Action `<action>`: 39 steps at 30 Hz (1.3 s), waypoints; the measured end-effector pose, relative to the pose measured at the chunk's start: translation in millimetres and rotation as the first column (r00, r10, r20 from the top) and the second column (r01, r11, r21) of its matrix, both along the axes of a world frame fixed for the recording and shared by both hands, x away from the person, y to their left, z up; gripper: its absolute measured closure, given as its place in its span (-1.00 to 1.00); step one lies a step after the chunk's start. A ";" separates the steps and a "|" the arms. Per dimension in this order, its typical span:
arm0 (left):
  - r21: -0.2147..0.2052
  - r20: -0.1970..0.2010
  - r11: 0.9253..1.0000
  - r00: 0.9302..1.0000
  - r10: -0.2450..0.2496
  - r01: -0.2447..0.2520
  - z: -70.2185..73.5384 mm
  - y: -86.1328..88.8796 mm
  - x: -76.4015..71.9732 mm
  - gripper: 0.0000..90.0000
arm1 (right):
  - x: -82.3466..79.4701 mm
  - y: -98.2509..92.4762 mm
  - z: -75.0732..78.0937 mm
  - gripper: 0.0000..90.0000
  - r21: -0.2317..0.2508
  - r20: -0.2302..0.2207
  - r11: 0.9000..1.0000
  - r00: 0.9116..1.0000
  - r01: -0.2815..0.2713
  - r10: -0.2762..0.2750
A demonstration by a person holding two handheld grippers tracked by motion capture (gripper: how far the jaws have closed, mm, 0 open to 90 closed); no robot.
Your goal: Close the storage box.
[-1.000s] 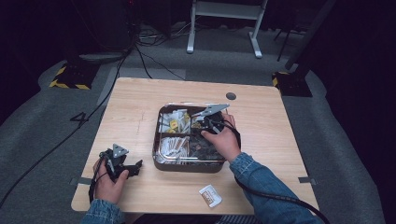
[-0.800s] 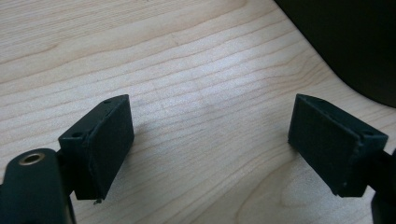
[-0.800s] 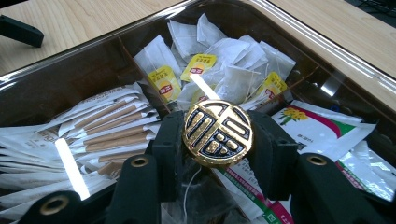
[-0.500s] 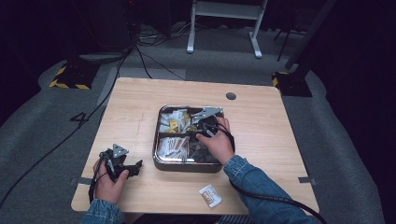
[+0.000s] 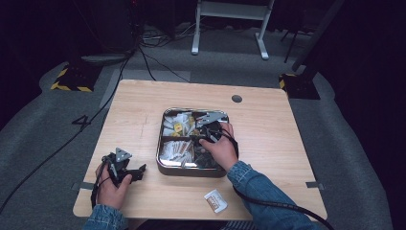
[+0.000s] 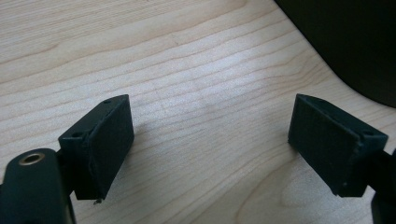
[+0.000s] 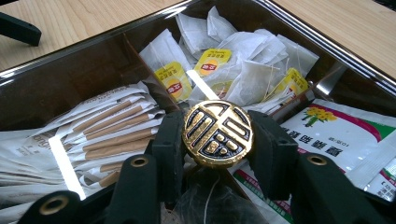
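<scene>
A square metal tray (image 5: pixel 163 165) with compartments sits mid-table. It holds white tea bags with yellow tags (image 7: pixel 219 56), paper sticks (image 7: pixel 112 126) and flower-printed sachets (image 7: pixel 345 130). My right gripper (image 5: pixel 207 132) is inside the tray, shut on a round gold-and-black embossed packet (image 7: pixel 217 133) held just above the contents. My left gripper (image 5: pixel 133 173) rests low over bare wood near the table's front left, jaws wide apart with nothing between them (image 6: pixel 210 144).
A small white and brown sachet (image 5: pixel 216 201) lies on the table near the front edge, right of centre. A dark round grommet (image 5: pixel 236 98) sits in the tabletop behind the tray. Cables and stand legs lie on the floor beyond the table.
My right hand has shifted left and lower into the tray's middle. The left gripper has stayed put.
</scene>
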State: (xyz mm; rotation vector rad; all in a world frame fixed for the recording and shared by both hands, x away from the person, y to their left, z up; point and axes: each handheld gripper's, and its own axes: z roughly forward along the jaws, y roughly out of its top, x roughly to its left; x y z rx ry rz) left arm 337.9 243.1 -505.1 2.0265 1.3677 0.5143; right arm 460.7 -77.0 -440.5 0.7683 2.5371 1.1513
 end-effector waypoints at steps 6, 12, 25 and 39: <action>-0.001 0.001 1.000 1.000 0.000 0.000 -0.1 -0.2 0.1 -0.68 | -0.3 -0.8 -2.2 0.28 0.010 0.003 1.000 1.000 0.001 -0.001; 0.000 0.001 1.000 1.000 0.000 0.000 0.0 -0.2 0.1 -0.68 | 0.2 0.1 -1.7 0.25 0.007 0.002 1.000 1.000 -0.002 0.002; -0.003 -0.001 1.000 1.000 -0.004 0.004 -0.1 -0.6 1.0 -0.68 | -5.0 -9.0 18.0 -0.13 0.071 0.013 0.997 1.000 -0.009 0.008; 0.000 -0.004 1.000 1.000 -0.011 0.011 0.1 -0.7 0.6 -0.68 | -16.3 -56.0 48.8 -0.19 0.134 0.014 0.991 1.000 0.005 -0.007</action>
